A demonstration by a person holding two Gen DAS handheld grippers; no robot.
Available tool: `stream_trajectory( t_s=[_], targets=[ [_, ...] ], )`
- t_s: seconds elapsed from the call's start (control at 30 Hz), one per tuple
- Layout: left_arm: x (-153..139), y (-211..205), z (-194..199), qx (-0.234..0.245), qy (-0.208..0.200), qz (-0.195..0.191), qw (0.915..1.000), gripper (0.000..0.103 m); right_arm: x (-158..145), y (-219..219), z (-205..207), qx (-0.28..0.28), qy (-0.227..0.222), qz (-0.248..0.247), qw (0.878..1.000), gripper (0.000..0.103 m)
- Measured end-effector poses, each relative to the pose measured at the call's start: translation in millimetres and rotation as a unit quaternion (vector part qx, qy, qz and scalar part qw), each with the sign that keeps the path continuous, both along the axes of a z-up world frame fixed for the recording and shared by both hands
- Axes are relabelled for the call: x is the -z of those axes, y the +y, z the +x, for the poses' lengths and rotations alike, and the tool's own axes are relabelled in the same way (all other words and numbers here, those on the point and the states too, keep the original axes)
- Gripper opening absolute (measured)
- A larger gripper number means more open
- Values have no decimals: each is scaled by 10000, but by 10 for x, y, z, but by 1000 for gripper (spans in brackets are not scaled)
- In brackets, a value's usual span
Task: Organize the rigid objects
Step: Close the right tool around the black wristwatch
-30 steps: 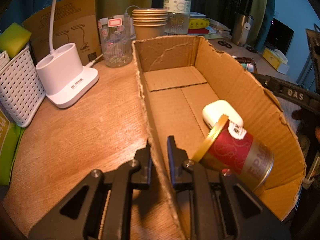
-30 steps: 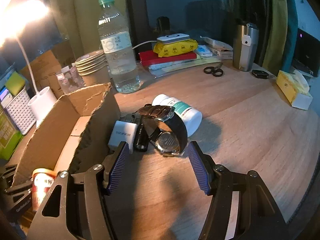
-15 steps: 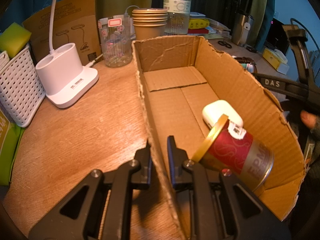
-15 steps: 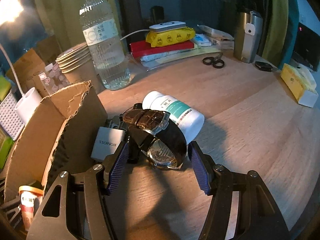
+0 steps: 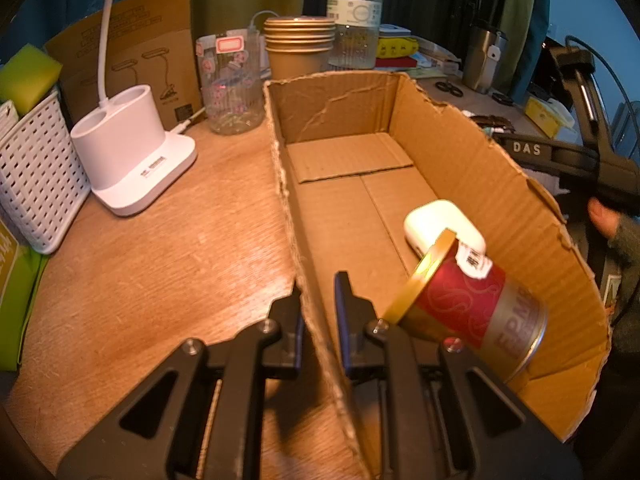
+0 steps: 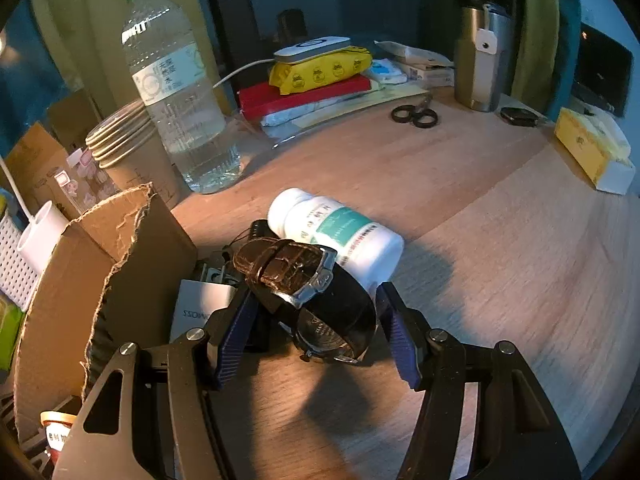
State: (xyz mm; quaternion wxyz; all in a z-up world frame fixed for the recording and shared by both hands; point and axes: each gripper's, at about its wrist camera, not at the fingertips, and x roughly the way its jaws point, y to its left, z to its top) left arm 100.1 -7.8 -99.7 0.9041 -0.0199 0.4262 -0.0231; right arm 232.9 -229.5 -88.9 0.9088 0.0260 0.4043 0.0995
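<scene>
Fingers (image 5: 295,312) of the left gripper (image 5: 318,312), black with dark pads, sit narrow and pinch the near left wall of the open corrugated cardboard box (image 5: 460,152), one finger outside on the desk side, one inside. Tool points forward along the box, low over the orange-brown wood-grain tabletop (image 5: 180,260). Inside the box: a red-and-gold cylindrical tin with a gold lid (image 5: 472,308) lies tilted on its side against the right wall, and a smooth white rounded plastic case (image 5: 442,226) lies just behind it, touching or nearly touching the lid rim. Box edges are torn and ragged; floor flaps are flat. Right gripper (image 6: 316,332) is spread wide, its blue ribbed pads (image 6: 234,340) flanking a wristwatch with a dark brown crocodile-textured leather strap and metal case (image 6: 308,292); pad contact with the strap cannot be told. Watch rests on the tabletop, strap looped upward, just right of the box's outer wall. Behind it, touching or nearly so, a white plastic pill bottle with a teal label (image 6: 340,236) lies on its side. A small white boxy charger (image 6: 196,308) sits left of the watch, beside the box. Farther back stands a clear ribbed water bottle with a green cap (image 6: 172,88).
</scene>
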Motion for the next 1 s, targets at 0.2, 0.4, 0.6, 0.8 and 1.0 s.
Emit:
stream_trajectory(
  t_s=[0.2, 0.4, 0.6, 0.8, 1.0],
  targets=[
    [0, 1, 0, 1, 0, 0, 10000, 14, 40, -126, -78, 45, 8, 6, 10000, 65],
    [0, 1, 0, 1, 0, 0, 10000, 14, 72, -143, -103, 84, 49, -175, 9998, 65],
    [0, 1, 1, 0, 2, -2, 10000, 14, 124, 9, -57, 9, 118, -695, 9975, 65],
    [0, 1, 2, 2, 2, -2, 10000, 14, 118, -63, -86, -21, 100, -561, 9984, 59],
    [-2, -6, 1, 6, 1, -6, 10000, 14, 96, -151, -169, -124, 89, -236, 9996, 59]
  ],
)
